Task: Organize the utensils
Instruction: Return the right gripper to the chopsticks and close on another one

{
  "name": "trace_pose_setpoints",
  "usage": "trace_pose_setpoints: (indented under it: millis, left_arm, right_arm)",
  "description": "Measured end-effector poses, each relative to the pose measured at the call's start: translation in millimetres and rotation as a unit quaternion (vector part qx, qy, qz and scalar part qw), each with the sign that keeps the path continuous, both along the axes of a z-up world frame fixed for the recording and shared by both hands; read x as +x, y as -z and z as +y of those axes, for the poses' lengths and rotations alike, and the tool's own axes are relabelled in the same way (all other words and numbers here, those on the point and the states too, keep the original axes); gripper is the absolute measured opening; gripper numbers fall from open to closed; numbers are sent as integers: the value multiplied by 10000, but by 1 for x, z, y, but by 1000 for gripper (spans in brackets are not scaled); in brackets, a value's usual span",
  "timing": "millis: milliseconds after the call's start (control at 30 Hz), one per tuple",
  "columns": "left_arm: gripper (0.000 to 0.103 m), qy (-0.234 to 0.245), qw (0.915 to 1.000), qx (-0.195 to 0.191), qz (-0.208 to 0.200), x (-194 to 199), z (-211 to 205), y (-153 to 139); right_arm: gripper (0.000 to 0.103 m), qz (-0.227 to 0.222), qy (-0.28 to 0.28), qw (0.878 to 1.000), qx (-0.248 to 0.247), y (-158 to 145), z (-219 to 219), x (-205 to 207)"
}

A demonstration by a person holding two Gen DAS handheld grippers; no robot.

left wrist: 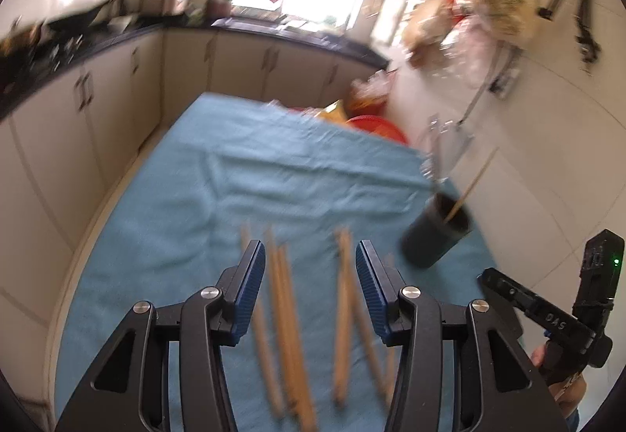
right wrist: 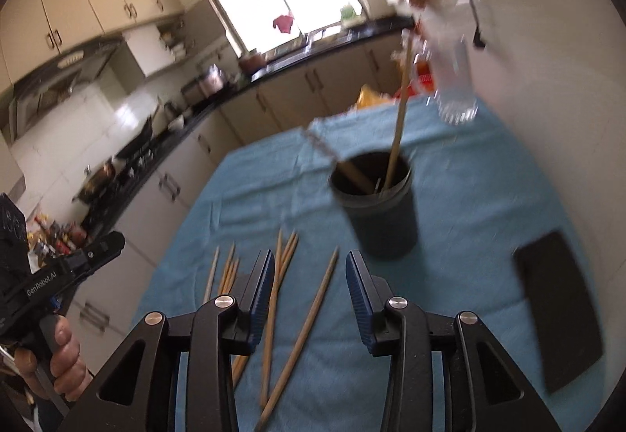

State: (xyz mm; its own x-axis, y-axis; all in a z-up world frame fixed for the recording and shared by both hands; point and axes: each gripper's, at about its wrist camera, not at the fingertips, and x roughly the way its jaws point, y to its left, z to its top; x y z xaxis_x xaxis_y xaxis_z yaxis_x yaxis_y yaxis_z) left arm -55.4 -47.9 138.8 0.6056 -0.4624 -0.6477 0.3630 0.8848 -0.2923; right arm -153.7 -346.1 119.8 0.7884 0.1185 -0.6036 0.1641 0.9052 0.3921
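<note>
Several wooden chopsticks (left wrist: 287,326) lie loose on a blue cloth (left wrist: 234,181); they also show in the right wrist view (right wrist: 309,318). A dark round holder (left wrist: 436,234) stands at the right with a chopstick in it; in the right wrist view the holder (right wrist: 381,215) holds a chopstick and another utensil. My left gripper (left wrist: 309,256) is open and empty above the chopsticks. My right gripper (right wrist: 309,263) is open and empty above the chopsticks, short of the holder.
A black flat slab (right wrist: 557,310) lies on the cloth at the right. A clear glass (right wrist: 456,107) stands behind the holder. Kitchen cabinets (left wrist: 98,107) and a dark counter run along the left and back. A red thing (left wrist: 375,125) sits beyond the table's far edge.
</note>
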Motion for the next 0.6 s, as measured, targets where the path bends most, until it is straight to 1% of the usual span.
trace_pose_setpoints:
  millis: [133, 267, 367, 433, 600]
  left_arm:
    - [47, -318, 9983, 24, 488, 6, 34, 38]
    - [47, -408, 9956, 18, 845, 16, 44, 63]
    - [47, -362, 9936, 8, 1072, 29, 40, 75]
    - [47, -362, 9924, 106, 1167, 38, 35, 84]
    - [46, -254, 9907, 360, 1288, 63, 7, 96]
  right_arm:
    - [41, 335, -191, 9993, -24, 21, 21, 2]
    - [41, 503, -345, 9981, -50, 31, 33, 7]
    - [41, 572, -385, 9976, -50, 34, 37, 10]
    - [41, 632, -429, 9971, -37, 38, 39, 14]
    - [41, 850, -518, 9950, -56, 45, 42, 32]
